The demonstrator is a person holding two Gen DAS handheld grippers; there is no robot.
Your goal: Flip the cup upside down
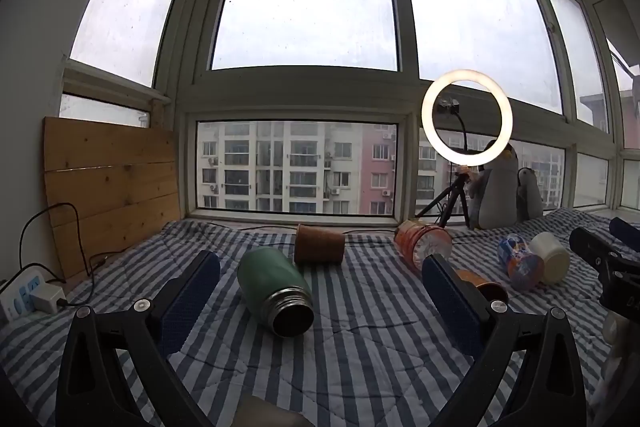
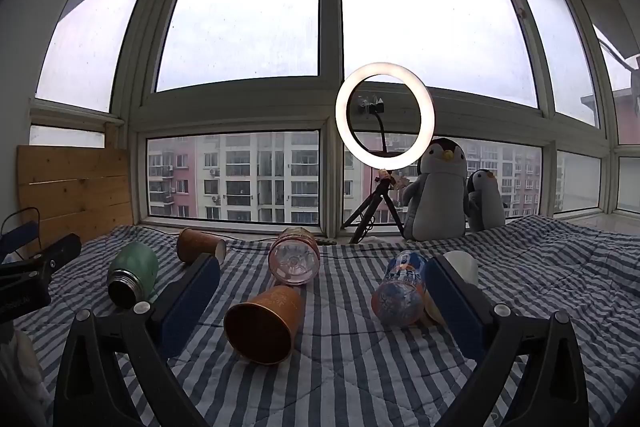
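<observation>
Several cups lie on their sides on a striped quilt [image 1: 360, 339]. A green flask [image 1: 274, 291] lies between the open fingers of my left gripper [image 1: 320, 291], mouth toward me. It also shows in the right wrist view [image 2: 132, 273]. A brown cup [image 2: 264, 325] lies between the open fingers of my right gripper [image 2: 322, 295], mouth toward me; it is partly hidden behind the left gripper's right finger [image 1: 482, 287]. Both grippers are empty.
A second brown cup [image 1: 319, 243], a clear orange-patterned cup [image 2: 294, 255], a blue-orange printed cup [image 2: 400, 287] and a white cup [image 1: 551, 255] lie around. A ring light on a tripod [image 2: 384, 111], two plush penguins [image 2: 440, 191], a wooden board [image 1: 110, 183] and a power strip [image 1: 28, 297] border the quilt.
</observation>
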